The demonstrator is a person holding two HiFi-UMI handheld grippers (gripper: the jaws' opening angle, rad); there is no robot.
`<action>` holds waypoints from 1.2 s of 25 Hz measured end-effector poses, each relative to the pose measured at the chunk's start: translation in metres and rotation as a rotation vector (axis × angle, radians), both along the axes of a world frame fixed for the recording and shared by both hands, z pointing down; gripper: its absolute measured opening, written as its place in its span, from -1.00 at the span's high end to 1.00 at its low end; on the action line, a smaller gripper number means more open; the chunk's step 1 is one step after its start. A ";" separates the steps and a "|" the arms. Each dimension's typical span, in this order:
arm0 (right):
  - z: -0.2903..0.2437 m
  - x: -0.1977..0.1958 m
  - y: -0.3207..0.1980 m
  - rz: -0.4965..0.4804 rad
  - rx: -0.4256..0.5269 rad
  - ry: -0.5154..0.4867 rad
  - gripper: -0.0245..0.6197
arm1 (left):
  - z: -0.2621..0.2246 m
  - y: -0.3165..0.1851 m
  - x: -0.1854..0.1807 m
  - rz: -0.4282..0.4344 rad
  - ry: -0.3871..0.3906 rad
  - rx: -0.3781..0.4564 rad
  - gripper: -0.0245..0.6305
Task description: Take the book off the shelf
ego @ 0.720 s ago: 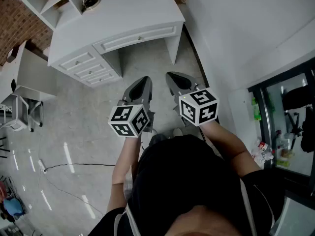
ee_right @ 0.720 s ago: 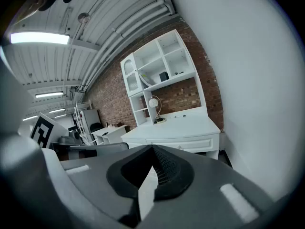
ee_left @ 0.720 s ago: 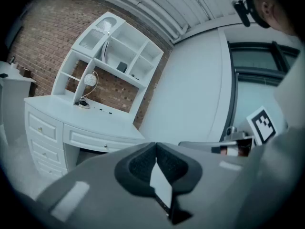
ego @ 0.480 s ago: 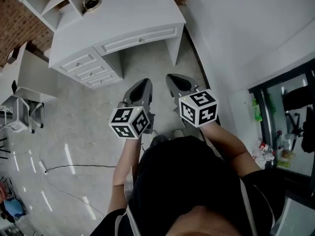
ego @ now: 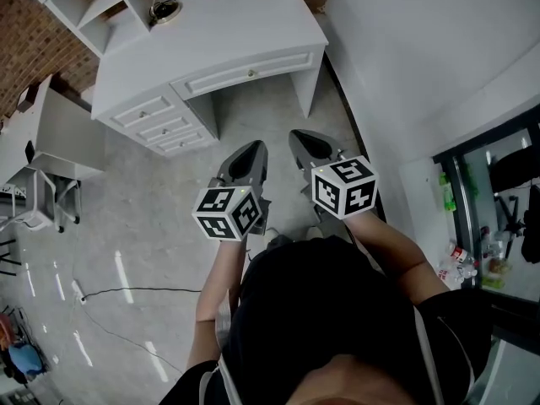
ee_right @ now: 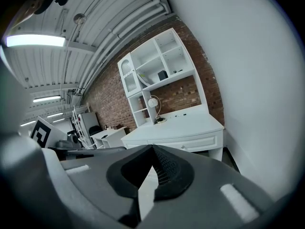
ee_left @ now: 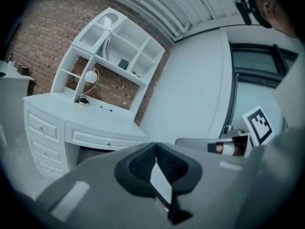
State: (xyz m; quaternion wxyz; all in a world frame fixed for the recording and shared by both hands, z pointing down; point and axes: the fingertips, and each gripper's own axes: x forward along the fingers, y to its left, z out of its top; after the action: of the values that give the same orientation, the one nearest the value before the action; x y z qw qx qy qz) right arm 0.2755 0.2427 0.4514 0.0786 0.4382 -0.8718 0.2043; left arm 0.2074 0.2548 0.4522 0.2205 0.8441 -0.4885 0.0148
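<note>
At the far left of the head view a grey side table (ego: 63,137) is cut by the frame edge, and a thin cable (ego: 126,291) trails over the floor (ego: 152,226). The white table (ego: 245,24) stands ahead. Its shelf (ego: 89,7) is cropped at the top edge, so the compartments show only in the gripper views. There the book cannot be picked out for certain. A small dark block (ee_left: 124,63) stands upright, long axis vertical, in one open compartment, up and to the right of a globe lamp (ee_left: 90,76); it is too small to tell which way it faces. The left gripper (ee_left: 156,146) hangs well short of the table, jaws closed together on nothing. Just beside it the right gripper (ee_right: 152,148) is likewise empty, jaws pressed together, tilted slightly down toward the table. The person's dark torso (ego: 321,319) hides the floor beneath. At the far right a dark-framed window (ego: 485,184) is cut off, and the bottles (ego: 460,253) behind it are hard to make out.
</note>
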 end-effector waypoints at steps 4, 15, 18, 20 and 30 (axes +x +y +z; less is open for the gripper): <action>0.002 -0.018 -0.002 -0.003 -0.002 0.017 0.94 | 0.002 -0.001 -0.016 0.016 -0.005 -0.005 0.91; 0.005 -0.077 -0.013 0.012 -0.002 0.023 0.94 | 0.007 -0.009 -0.075 0.032 0.004 -0.017 0.91; 0.004 -0.084 -0.014 0.020 0.005 0.030 0.94 | 0.012 -0.012 -0.087 0.032 0.008 -0.022 0.91; 0.003 -0.084 -0.019 0.026 0.007 0.040 0.94 | 0.013 -0.017 -0.089 0.033 0.018 -0.025 0.91; 0.001 -0.091 -0.081 0.018 0.010 0.031 0.94 | 0.006 -0.069 -0.099 0.000 0.020 -0.020 0.91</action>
State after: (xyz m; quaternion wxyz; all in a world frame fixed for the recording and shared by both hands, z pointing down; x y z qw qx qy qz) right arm 0.1847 0.1617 0.4522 0.0882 0.4498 -0.8674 0.1940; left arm 0.1084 0.1856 0.4584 0.2336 0.8420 -0.4861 0.0113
